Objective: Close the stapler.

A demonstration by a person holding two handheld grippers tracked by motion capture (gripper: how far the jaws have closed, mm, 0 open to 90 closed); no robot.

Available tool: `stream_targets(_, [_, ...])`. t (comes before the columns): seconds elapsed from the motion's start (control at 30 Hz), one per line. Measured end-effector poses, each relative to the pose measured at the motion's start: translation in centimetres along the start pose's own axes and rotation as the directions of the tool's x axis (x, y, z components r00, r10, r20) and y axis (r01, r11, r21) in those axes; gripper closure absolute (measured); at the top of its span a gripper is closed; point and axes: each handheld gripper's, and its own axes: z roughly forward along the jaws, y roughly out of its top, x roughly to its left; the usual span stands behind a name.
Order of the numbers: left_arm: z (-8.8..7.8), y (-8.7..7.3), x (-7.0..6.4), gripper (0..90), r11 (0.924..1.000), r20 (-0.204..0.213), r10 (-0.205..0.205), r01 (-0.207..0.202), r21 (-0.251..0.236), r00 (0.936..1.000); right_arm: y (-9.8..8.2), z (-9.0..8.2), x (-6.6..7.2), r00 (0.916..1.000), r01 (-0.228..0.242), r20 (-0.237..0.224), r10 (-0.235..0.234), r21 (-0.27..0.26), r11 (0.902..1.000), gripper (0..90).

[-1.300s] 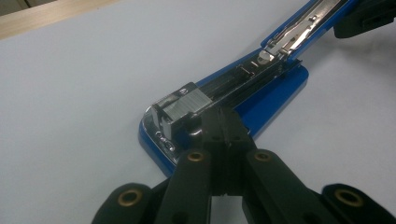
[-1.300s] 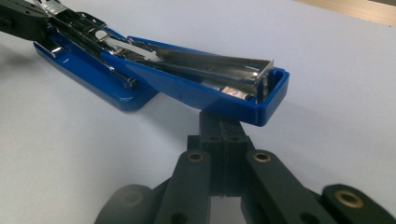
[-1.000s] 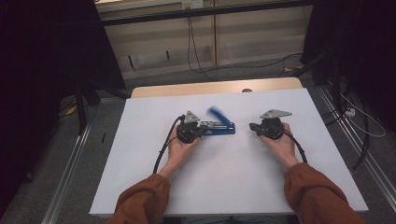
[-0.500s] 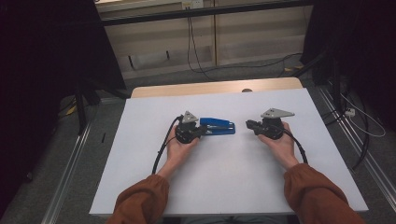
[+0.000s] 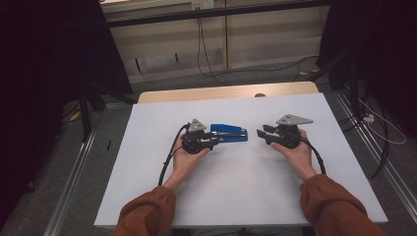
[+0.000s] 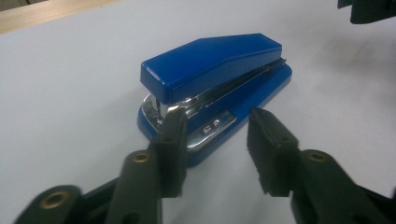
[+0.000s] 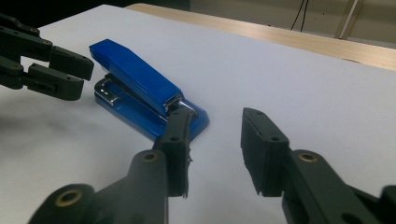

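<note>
1. High view: a blue stapler [image 5: 229,132] lies flat on the white bench [image 5: 236,196], shut, between two hand-held grippers; a second ago its top arm was blurred in motion.
2. Left gripper [image 6: 217,140] has just been opening; its jaws stand partly apart, gripping nothing, at the stapler's hinge end.
3. Right gripper [image 7: 212,140], also just opening, sits empty near the nose end, not touching.
4. Released, the stapler looks ready for a fresh grasp.
5. Both hands rest low on the bench, grippers aimed inward.
</note>
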Motion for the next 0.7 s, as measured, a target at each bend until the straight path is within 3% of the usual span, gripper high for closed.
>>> stream_targets(0.07, [-0.1,0.0,0.1,49.0,0.9999,-0.002,-0.014,0.014,-0.006,0.9999,-0.1,-0.1,0.1,1.0000,-0.001,-0.006,0.001,0.004,1.0000,54.6])
stream_targets(0.2, [-0.4,0.2,0.2,28.6,0.9996,-0.064,-0.027,0.026,-0.010,0.9976,-0.1,-0.3,0.1,0.9997,-0.021,-0.007,0.022,0.006,0.9997,40.2])
stream_targets(0.27, [-0.7,0.3,0.3,23.9,0.9998,-0.077,-0.011,0.010,-0.017,0.9970,-0.1,-0.4,0.1,0.9997,-0.026,-0.001,0.026,0.002,0.9997,34.4])
stream_targets(0.37, [-0.9,0.4,0.4,13.2,0.9986,-0.061,-0.044,0.042,-0.033,0.9971,-0.1,-0.5,0.1,0.9992,-0.038,-0.010,0.038,0.003,0.9993,23.8])
stream_targets(0.43, [-1.0,0.4,0.4,9.0,0.9968,-0.046,-0.074,0.073,-0.034,0.9962,-0.1,-0.5,0.1,0.9986,-0.050,-0.015,0.051,0.008,0.9987,16.2])
stream_targets(0.53, [-1.2,0.3,0.3,4.4,0.9990,-0.059,-0.043,0.042,-0.017,0.9974,-0.3,-0.7,0.2,0.9994,-0.024,0.024,0.024,-0.001,0.9997,3.8])
stream_targets(0.6, [-1.4,0.2,0.1,4.4,0.9986,-0.059,-0.048,0.047,-0.027,0.9971,-0.3,-0.9,0.2,0.9993,-0.019,0.032,0.020,-0.021,0.9996,3.9])
stream_targets(0.7, [-1.9,0.0,-0.1,4.4,0.9989,-0.022,-0.037,0.037,-0.029,0.9991,-0.2,-1.2,0.2,0.9992,-0.023,0.032,0.024,-0.037,0.9991,3.0])
